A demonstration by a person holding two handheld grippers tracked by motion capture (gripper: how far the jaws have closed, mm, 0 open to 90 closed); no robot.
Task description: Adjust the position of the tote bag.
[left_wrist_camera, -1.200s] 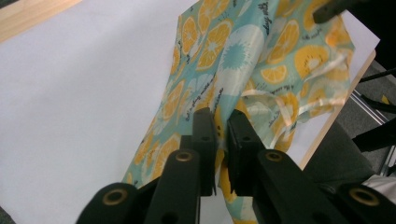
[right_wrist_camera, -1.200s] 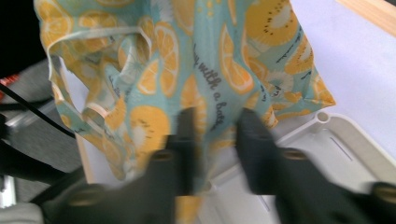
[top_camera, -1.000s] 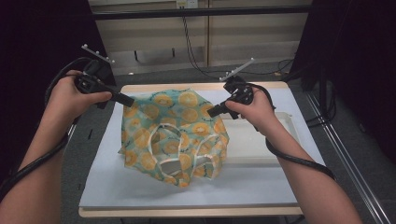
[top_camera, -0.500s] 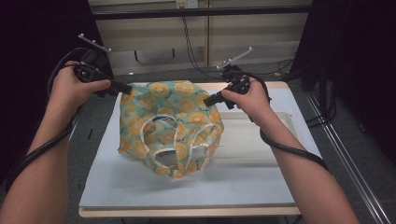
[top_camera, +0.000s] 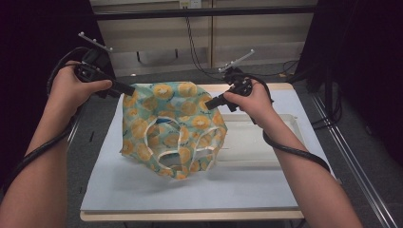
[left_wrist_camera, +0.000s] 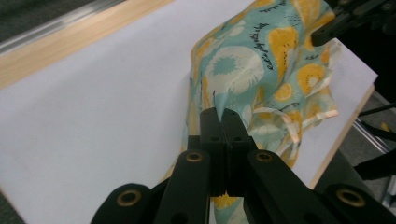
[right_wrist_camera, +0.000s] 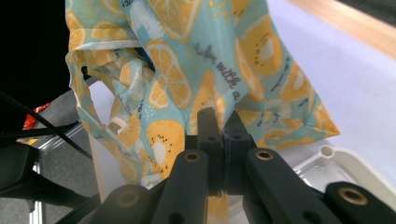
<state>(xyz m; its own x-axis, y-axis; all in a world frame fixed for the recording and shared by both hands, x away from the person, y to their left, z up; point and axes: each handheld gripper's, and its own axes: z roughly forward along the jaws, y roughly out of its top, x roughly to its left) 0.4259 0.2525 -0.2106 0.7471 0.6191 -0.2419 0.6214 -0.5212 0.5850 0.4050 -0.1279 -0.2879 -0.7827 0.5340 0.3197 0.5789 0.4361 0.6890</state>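
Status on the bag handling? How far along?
Done: both tools are shut on the fruit-print bag, left tool and right tool at its far corners. In hand: the bag is lifted and spread between them, handles dangling over the white mat. Left, probably: laying it flat; the white tray holds nothing.

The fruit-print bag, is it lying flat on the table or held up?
Held up: the bag hangs spread between the left gripper and right gripper, its lower edge resting on the table.

Matt printed cloth bag (top_camera: 171,128), smooth white tray (top_camera: 266,147) probably plastic, wood-edged table (top_camera: 190,216).
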